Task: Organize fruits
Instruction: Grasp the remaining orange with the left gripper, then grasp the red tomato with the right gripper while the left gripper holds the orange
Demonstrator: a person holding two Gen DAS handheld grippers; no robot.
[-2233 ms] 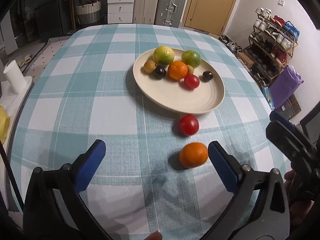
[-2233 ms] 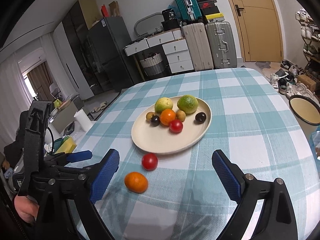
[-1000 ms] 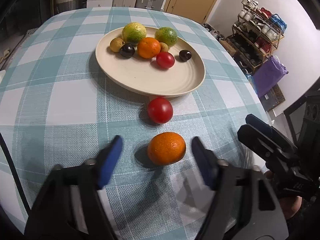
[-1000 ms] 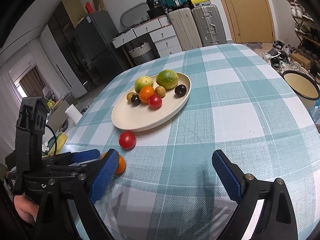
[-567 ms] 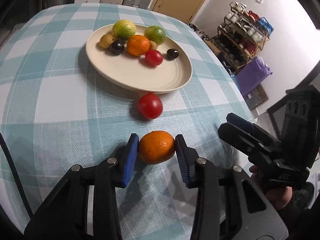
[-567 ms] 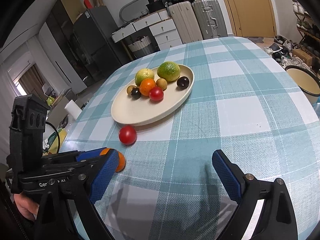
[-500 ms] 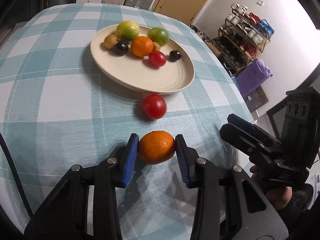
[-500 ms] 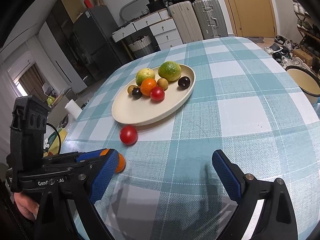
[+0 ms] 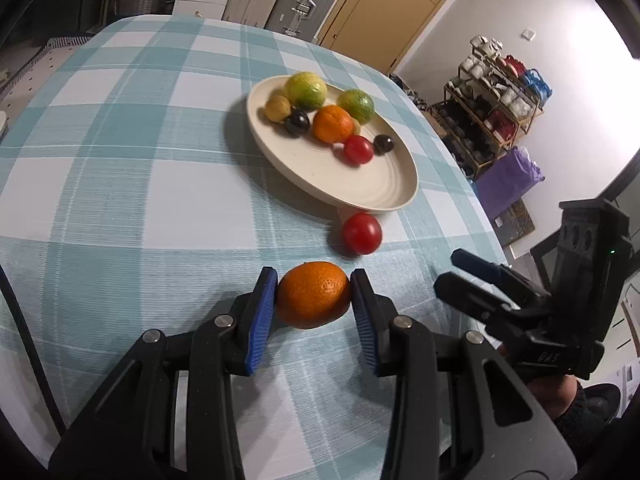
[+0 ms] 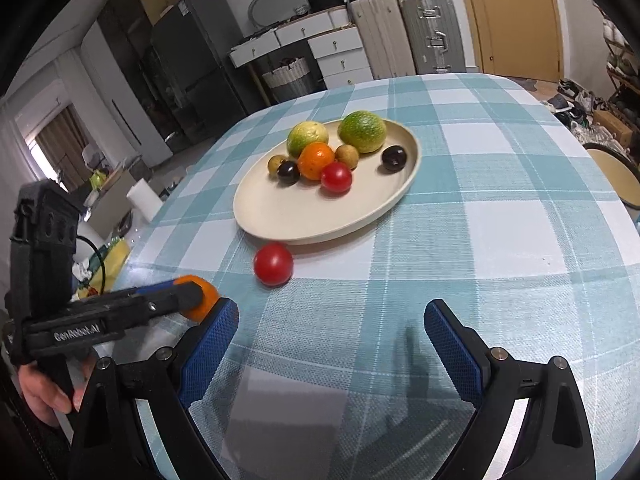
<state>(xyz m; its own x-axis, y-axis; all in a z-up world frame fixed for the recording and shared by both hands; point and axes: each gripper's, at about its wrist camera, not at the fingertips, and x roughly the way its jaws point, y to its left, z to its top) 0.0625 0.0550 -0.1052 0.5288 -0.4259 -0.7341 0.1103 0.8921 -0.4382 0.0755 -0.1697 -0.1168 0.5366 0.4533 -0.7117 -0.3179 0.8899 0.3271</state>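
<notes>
Left gripper (image 9: 313,294) closed on the orange (image 9: 313,295): both blue pads press its flanks, fruit sits squarely between them at the tips. I can't tell whether it is clear of the checked tablecloth (image 9: 120,200) or just resting on it

Its jaws have just been closing, with the orange between them

Right gripper (image 10: 331,336) spread wide, nothing between the fingers, hanging over bare cloth

Key relation: the cream plate (image 9: 384,196) lies ahead of my left gripper and a little to its right, up the table. Loose red tomato (image 9: 362,233) sits between orange and plate, just beside the plate's near rim. I judge I have to carry over or around it

Plate is oval; its long axis runs diagonally away from me in the left view. Fruit crowds the far half, the near half is bare. That's my drop zone

From the right wrist view, the tomato (image 10: 273,263) is ahead-left of the right gripper, well within reach; I'd give that one to the right hand
</notes>
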